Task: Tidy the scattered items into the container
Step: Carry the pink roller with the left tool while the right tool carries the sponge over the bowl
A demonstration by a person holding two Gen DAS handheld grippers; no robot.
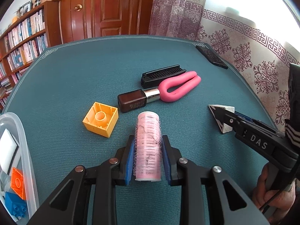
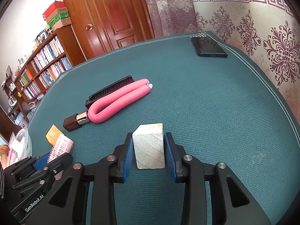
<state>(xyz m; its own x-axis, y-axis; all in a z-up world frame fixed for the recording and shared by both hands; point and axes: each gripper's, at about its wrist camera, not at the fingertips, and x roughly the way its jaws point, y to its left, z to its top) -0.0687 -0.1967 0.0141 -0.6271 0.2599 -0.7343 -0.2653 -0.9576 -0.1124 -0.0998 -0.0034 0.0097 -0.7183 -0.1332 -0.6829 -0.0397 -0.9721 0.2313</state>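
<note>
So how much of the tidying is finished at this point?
Partly done: an orange brick and a blue brick already lie in the clear container. In hand: the left gripper brackets a pink hair roller, the right gripper a pale block. Left: the yellow brick, lipstick, pink foam curler and black comb.

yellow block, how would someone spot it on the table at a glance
On the teal table mat, look between the clear container at the left edge and the brown lipstick tube. The yellow block lies there with its hollow underside up, the only yellow thing, left of the pink hair roller.
</note>
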